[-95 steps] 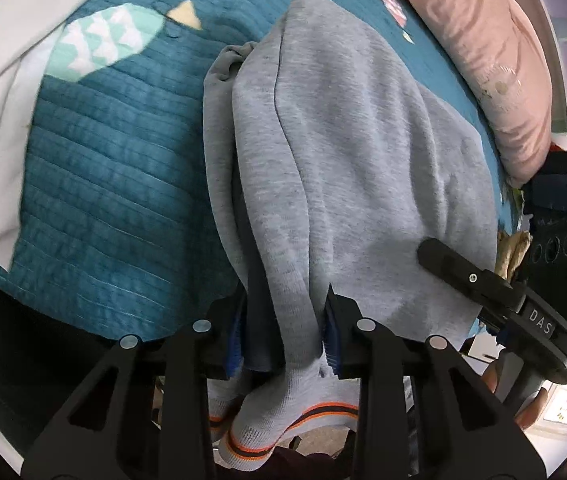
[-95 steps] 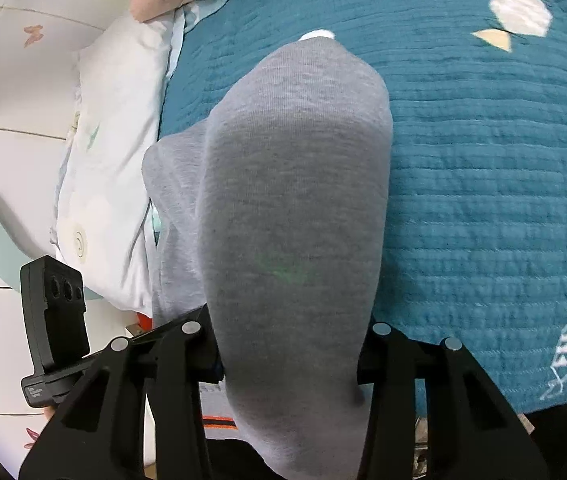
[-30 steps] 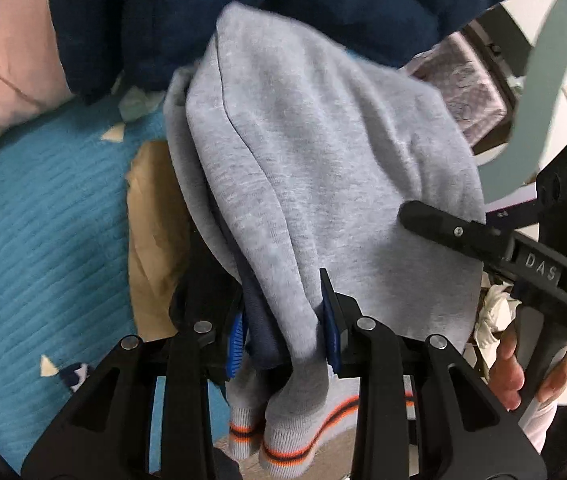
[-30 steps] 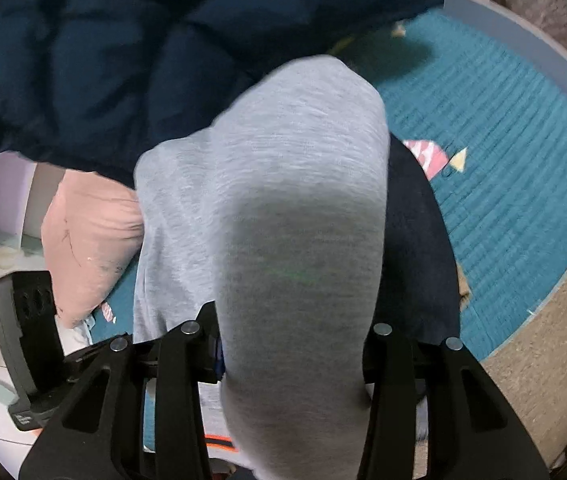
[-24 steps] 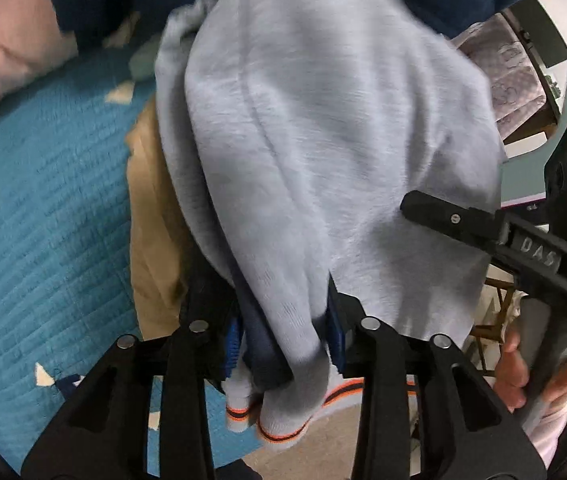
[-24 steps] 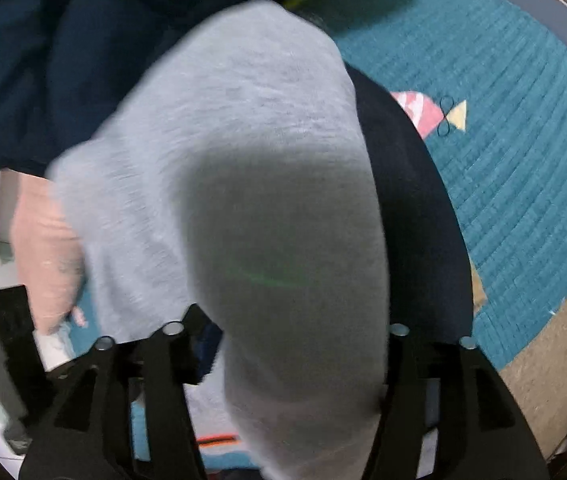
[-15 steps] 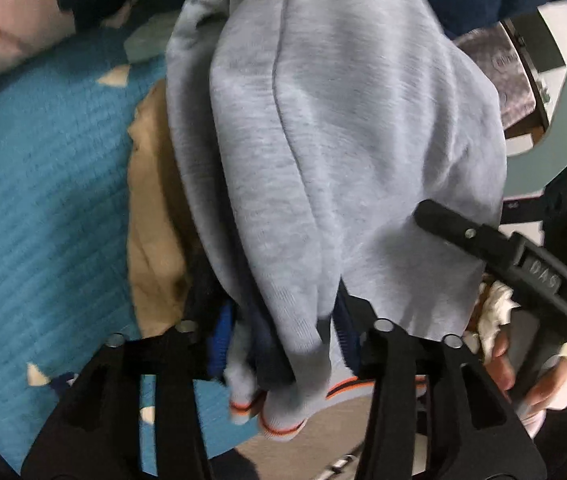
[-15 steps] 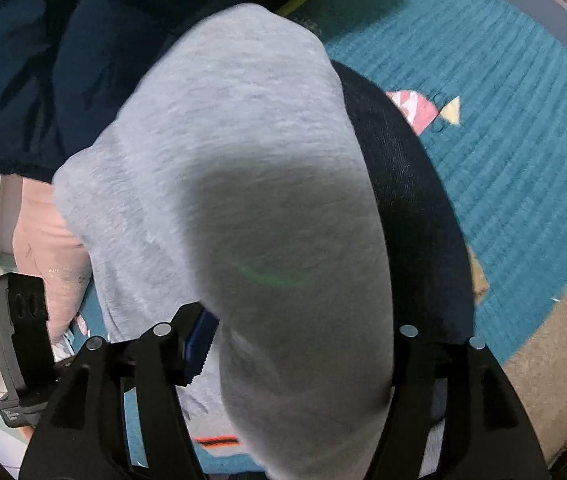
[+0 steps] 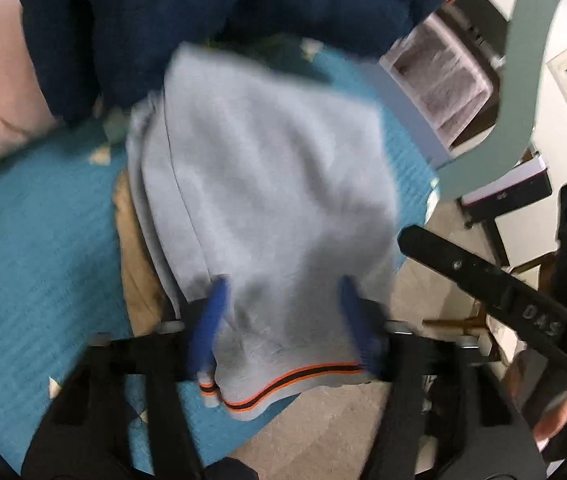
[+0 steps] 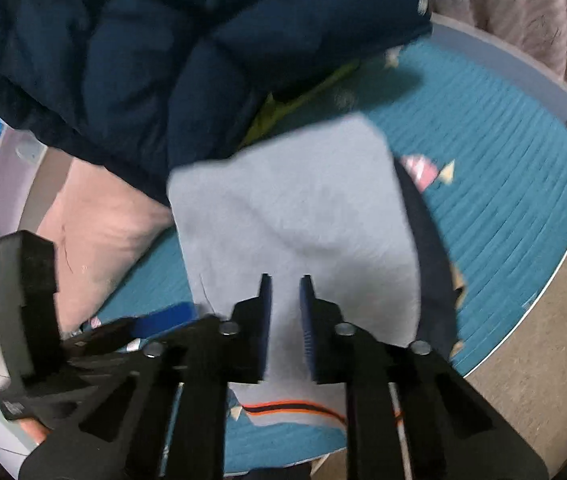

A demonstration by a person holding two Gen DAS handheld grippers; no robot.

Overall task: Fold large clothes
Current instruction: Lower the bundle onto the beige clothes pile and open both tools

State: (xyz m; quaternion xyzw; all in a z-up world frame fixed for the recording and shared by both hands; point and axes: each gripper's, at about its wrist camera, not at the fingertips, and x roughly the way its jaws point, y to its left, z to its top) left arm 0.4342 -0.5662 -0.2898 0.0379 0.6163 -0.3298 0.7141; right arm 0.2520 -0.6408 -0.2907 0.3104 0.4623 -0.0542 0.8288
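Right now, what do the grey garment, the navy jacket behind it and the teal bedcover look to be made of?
Grey garment: soft matte knit, probably cotton jersey or fleece; ribbed hem with orange and black stripes.
Navy jacket: puffy quilted panels, faint sheen, likely padded synthetic shell.
Teal bedcover: matte woven cloth, stitched in parallel ridges, so seemingly quilted cotton. Blur leaves the fibres uncertain.

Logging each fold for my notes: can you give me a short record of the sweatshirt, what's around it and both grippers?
garment: grey sweatshirt, folded, lying flat, striped hem nearest the cameras
underneath: tan garment on teal quilt
behind: navy jacket, pink pillow
left gripper: jaws apart, just been closing, hem between them, apparently not pinched
right gripper: narrow gap, just been closing, nothing held
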